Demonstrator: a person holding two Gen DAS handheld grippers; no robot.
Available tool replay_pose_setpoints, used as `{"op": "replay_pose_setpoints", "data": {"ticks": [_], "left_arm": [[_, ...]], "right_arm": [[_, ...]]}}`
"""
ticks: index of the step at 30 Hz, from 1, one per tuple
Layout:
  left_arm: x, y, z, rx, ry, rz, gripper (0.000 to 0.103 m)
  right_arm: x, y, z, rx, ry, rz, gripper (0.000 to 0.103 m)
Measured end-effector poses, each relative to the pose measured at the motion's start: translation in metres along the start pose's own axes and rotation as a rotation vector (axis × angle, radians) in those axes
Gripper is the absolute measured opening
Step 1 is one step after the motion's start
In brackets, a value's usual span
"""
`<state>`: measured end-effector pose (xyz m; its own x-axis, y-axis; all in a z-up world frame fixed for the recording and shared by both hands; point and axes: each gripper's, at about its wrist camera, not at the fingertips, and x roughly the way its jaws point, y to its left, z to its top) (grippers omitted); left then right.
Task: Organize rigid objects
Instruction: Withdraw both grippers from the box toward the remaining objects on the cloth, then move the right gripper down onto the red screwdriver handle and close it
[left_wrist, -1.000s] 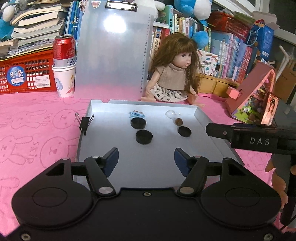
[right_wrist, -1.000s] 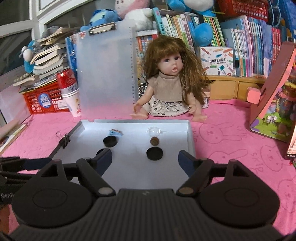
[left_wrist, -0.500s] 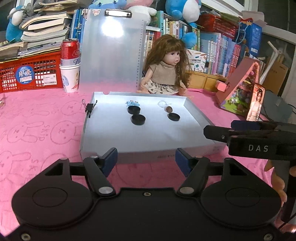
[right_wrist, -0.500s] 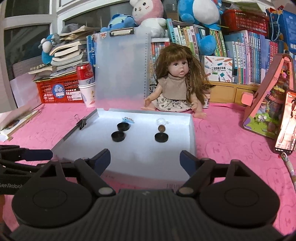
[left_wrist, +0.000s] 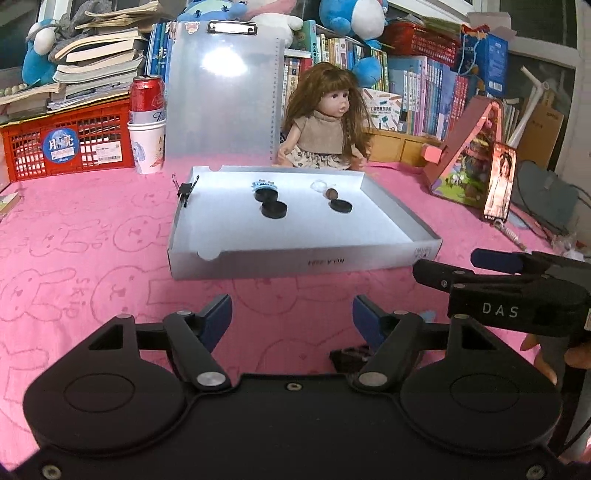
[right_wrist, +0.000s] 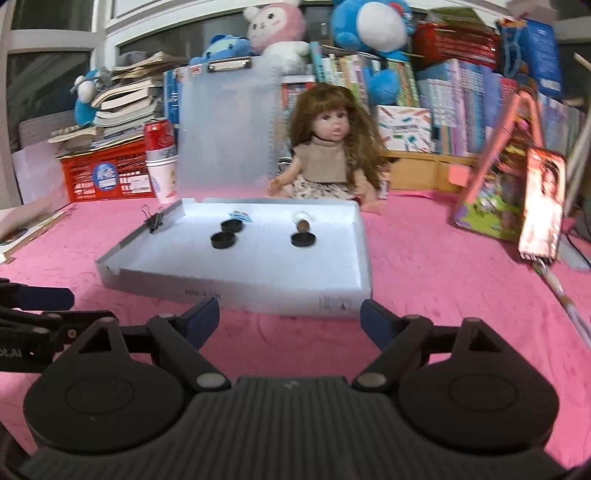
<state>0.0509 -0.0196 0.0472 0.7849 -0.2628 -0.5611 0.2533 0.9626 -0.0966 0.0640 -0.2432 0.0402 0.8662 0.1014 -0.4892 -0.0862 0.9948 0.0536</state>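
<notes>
A shallow white tray (left_wrist: 295, 263) (right_wrist: 240, 291) lies on the pink cloth. It holds three black round caps (left_wrist: 273, 211) (right_wrist: 223, 240), a small brown nut (left_wrist: 331, 192) (right_wrist: 303, 224), a clear lid (left_wrist: 319, 184) and a small blue piece (left_wrist: 264, 183). A black binder clip (left_wrist: 184, 192) (right_wrist: 155, 221) grips its left rim. My left gripper (left_wrist: 291, 310) hovers over the cloth short of the tray's front wall, its jaws opening with nothing between them. My right gripper (right_wrist: 290, 312) is open and empty just before the tray's front right corner.
A doll (left_wrist: 328, 125) sits behind the tray beside an upright clipboard (left_wrist: 221, 96). A red can (left_wrist: 146, 98) in a paper cup and a red crate (left_wrist: 70, 144) are at back left. A pink toy house (left_wrist: 469, 158) stands on the right. Books and plush toys line the back.
Both grippers have drawn back from over the tray toward the near side, so the whole tray now lies ahead of them. The left jaws stand a little wider.
</notes>
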Motion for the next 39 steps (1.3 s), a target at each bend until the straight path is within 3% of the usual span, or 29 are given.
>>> {"op": "replay_pose_setpoints", "data": {"ticks": [10,22,33,39], "left_arm": [[-0.008,-0.004,-0.024,0.011,0.003,0.022,0.071],[-0.035,-0.006,-0.059,0.018,-0.047,0.061,0.072],[-0.025,-0.025,-0.073,0.108,-0.015,0.016,0.070],[-0.012,-0.026,-0.069,0.085,-0.014,0.061,0.069]], "right_arm": [[-0.016,-0.002,-0.025,-0.036,-0.017,-0.035,0.090],[-0.040,-0.002,-0.051,-0.093,-0.029,-0.083,0.090],[-0.046,0.001,-0.059,-0.101,-0.019,-0.082,0.076],[-0.040,0.003,-0.061,-0.118,-0.002,-0.080,0.075]]}}
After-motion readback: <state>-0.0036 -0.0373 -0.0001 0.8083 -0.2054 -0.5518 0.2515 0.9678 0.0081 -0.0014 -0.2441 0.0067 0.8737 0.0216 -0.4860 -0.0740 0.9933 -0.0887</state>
